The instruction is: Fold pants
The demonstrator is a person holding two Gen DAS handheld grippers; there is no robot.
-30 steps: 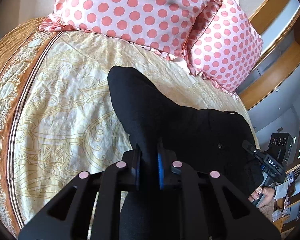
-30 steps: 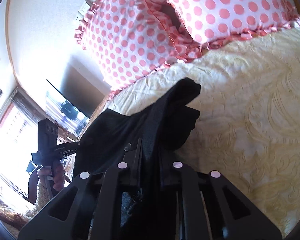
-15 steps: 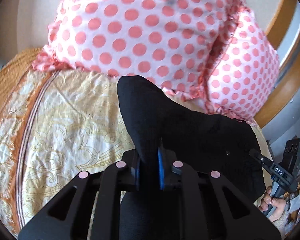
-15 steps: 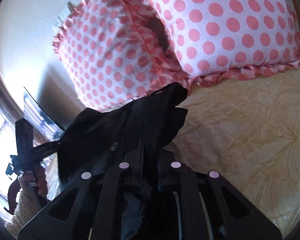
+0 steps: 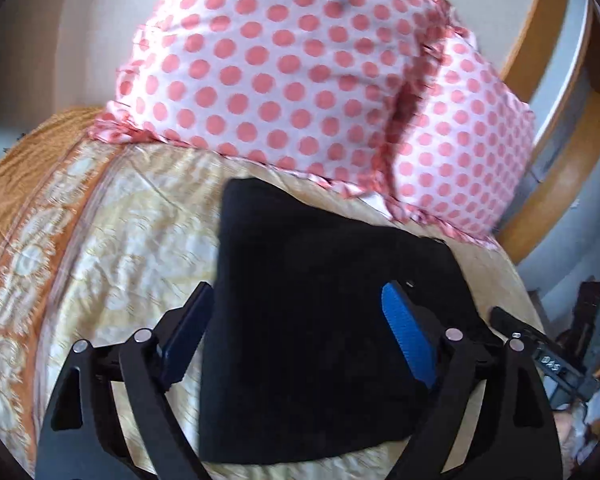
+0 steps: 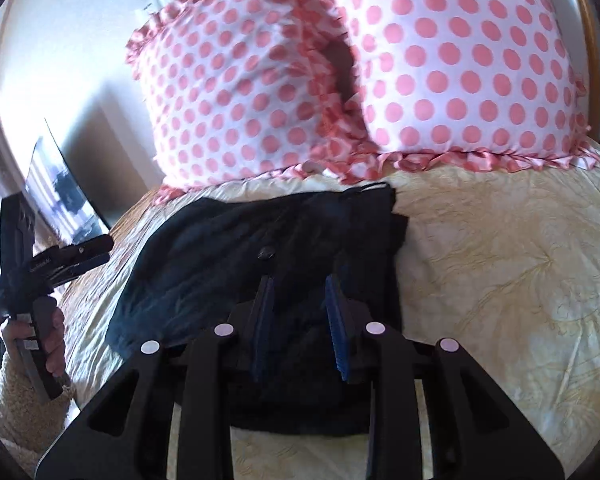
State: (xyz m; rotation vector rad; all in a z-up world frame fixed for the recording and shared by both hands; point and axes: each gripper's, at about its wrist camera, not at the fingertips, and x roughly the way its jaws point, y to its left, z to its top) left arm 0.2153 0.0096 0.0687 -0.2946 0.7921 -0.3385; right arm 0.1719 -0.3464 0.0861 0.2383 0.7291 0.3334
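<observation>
Left wrist view had the left gripper (image 5: 296, 328) with its jaws spread wide, one blue pad on each side of the black pants (image 5: 320, 300), not pinching anything as far as I could see. The pants lay folded into a dark, roughly flat bundle on the bedspread (image 5: 140, 232), a yellowish paisley thing with an orange patterned border down one side. Just past the far edge of the bundle sat the polka-dot pillows (image 5: 300, 64), white with pink dots and a ruffled trim, two of them leaning together. Off at the right edge I could make out the other gripper's body and a bit of wooden bed frame (image 5: 560, 184).

Over on the right wrist view, the right gripper (image 6: 300, 320) was also parted, a narrower gap this time, blue pads hovering over the near part of the pants (image 6: 260, 248) with nothing clamped between them. A small button showed on the fabric just ahead of the fingertips. Same bedspread (image 6: 500, 260) around it, same pillows (image 6: 440, 60) behind, close to the pants' far edge. The person's left hand (image 6: 44, 344) gripped its tool handle way off to the left, beside the bed.

No containers anywhere.
</observation>
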